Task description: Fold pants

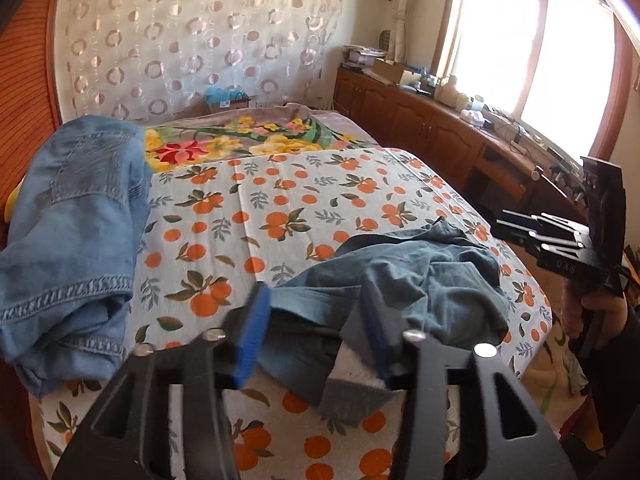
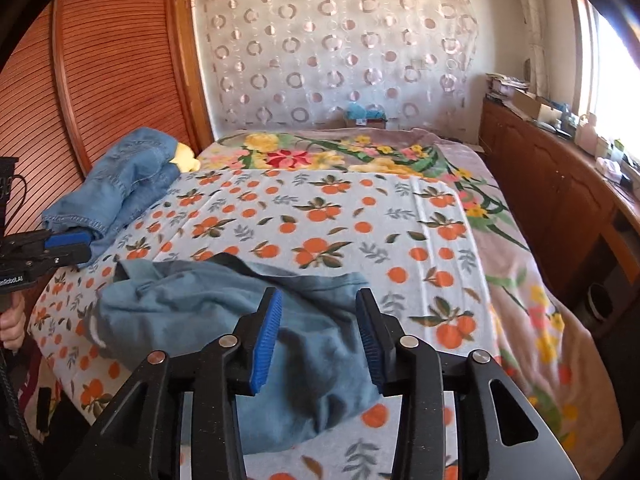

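Grey-blue pants (image 1: 420,280) lie crumpled on the orange-print bed sheet (image 1: 280,200) near the bed's front edge. My left gripper (image 1: 316,332) hangs just over their near end, jaws apart; a fold of cloth lies between the blue pads (image 1: 252,336) without being pinched. In the right wrist view the same pants (image 2: 192,312) spread under my right gripper (image 2: 320,340), which is open above the cloth. Each gripper shows in the other's view: the right gripper (image 1: 504,226) at the bed's right side, the left gripper (image 2: 86,246) at its left.
A pile of light denim jeans (image 1: 72,232) (image 2: 124,188) sits at the bed's left by the slatted wooden wall (image 2: 100,80). A floral blanket (image 2: 320,156) covers the far end. A wooden cabinet (image 1: 420,120) with clutter runs under the window (image 1: 520,40) on the right.
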Motion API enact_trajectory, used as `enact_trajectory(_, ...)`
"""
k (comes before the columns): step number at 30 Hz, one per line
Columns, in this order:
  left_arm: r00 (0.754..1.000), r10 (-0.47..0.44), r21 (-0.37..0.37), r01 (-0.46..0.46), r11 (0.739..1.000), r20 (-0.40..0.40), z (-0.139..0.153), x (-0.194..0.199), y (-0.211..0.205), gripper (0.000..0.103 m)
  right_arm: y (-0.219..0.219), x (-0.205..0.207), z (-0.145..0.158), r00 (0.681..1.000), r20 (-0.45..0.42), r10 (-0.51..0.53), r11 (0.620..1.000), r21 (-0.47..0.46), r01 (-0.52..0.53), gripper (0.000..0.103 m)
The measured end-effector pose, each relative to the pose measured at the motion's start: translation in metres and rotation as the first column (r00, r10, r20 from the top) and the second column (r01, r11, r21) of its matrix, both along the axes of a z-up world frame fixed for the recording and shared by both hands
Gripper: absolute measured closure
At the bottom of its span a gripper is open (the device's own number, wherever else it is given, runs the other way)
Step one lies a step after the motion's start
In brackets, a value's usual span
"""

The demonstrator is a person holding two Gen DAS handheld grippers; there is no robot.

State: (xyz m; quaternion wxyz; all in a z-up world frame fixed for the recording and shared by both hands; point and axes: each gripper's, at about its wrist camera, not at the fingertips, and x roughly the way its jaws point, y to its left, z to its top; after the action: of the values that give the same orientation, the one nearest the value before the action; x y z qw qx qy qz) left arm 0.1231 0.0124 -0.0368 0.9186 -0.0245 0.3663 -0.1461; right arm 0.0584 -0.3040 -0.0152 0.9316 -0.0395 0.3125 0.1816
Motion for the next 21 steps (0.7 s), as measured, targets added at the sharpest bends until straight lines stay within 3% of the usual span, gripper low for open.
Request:
enact_trajectory(5,0.999,0.035,0.009,-0.035,0.999,-0.016,-0.011,-0.015,0.01,0.052,0.037,-0.009,-0.003,0.993,-0.013,0.114,0.993,0.006,-0.114,0.061)
enact_trajectory(12,0.996,0.061,0.035,-0.059,0.998,-0.059,-0.036,-0.029,0.019,0.052,0.061,-0.01,-0.016,0.981,-0.045,0.189,0.982,0.017,-0.189,0.06)
enact_trajectory(19,0.995,0.095,0.043,-0.093,0.995,-0.037,-0.037,-0.041,0.035,0.052,0.095,0.021,-0.011,0.957,-0.052,0.285,0.958,-0.005,-0.286,0.06)
enact_trajectory(21,0.994,0.105,0.05,-0.104,0.993,-0.019,-0.033,-0.043,0.04,0.047,0.112,0.032,-0.011,0.945,-0.07,0.319,0.946,-0.027,-0.322,0.059)
